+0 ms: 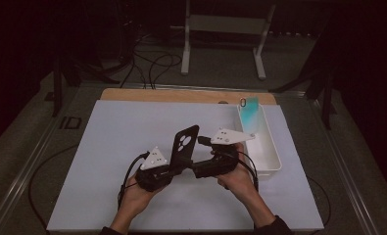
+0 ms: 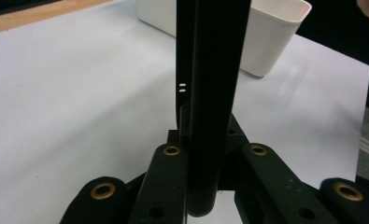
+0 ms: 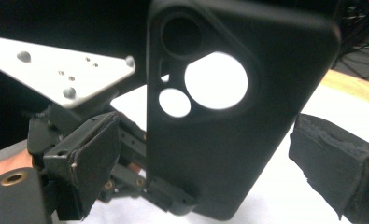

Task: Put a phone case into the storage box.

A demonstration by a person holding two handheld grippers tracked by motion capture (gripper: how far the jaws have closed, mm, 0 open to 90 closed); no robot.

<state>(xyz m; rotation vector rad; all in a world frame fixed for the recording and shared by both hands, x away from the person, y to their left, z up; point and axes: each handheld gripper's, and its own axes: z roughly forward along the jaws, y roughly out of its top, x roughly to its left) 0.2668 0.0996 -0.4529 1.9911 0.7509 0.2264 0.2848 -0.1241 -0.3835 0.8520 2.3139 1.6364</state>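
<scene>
High view: left gripper (image 1: 169, 169) pinches the black phone case (image 1: 183, 147) upright above the table (image 1: 108, 147); right gripper (image 1: 193, 169) has its jaws spread wide either side of it. Risk: thin edge grip, so the case may pivot or drop if nudged.

Black phone case (image 1: 183, 146), 3 camera cutouts, upright, above white table ctr.

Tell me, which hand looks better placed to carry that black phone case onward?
Probably the left. The left gripper is shut on the black phone case, holding it upright, while the right gripper stands open around it, pads apart from it.
</scene>
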